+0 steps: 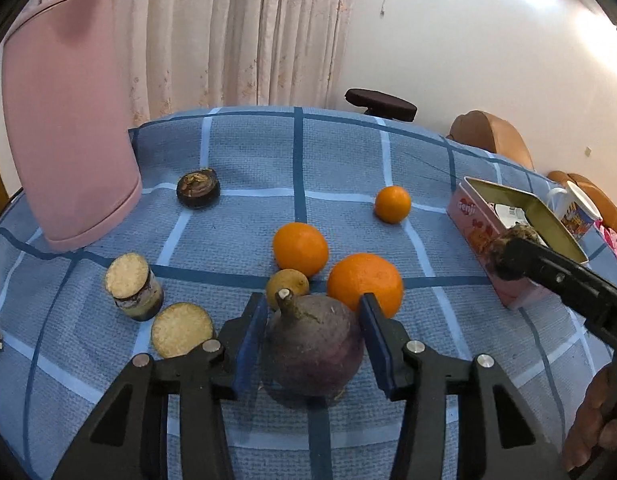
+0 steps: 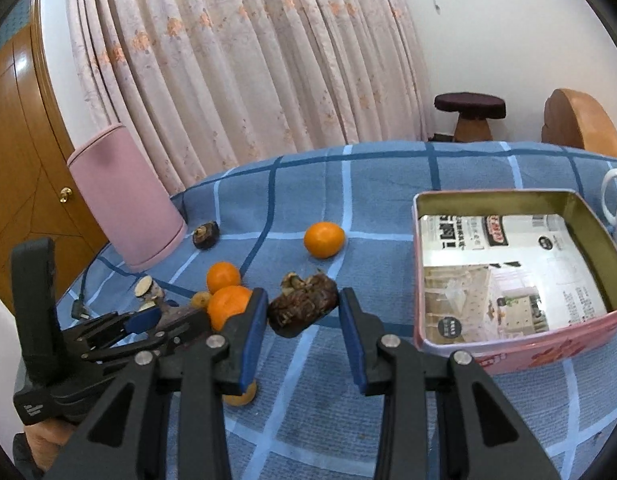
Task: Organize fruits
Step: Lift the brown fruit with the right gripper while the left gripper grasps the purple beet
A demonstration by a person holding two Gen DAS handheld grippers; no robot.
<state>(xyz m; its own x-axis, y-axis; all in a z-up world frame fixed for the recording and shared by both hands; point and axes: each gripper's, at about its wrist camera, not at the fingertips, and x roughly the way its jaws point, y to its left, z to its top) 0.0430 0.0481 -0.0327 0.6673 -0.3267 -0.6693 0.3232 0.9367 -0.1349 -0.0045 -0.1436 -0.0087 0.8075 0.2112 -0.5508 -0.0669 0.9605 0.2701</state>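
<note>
My left gripper (image 1: 314, 316) is shut on a purple round fruit with a stem (image 1: 312, 348), low over the blue checked cloth. My right gripper (image 2: 302, 312) is shut on a brown rough taro-like piece (image 2: 302, 304), held above the cloth left of the pink tin box (image 2: 420, 240); the piece also shows in the left wrist view (image 1: 504, 252) next to the box (image 1: 472, 224). Three oranges (image 1: 300, 248) (image 1: 364, 284) (image 1: 392, 204) and a small yellow fruit (image 1: 286, 286) lie ahead of the left gripper.
A pink cylinder (image 1: 68, 120) stands at the far left. A dark round fruit (image 1: 198, 190) and two cut pale slices (image 1: 134, 286) (image 1: 182, 330) lie on the left. A white mug (image 2: 616, 196) stands behind the box. The box holds printed paper.
</note>
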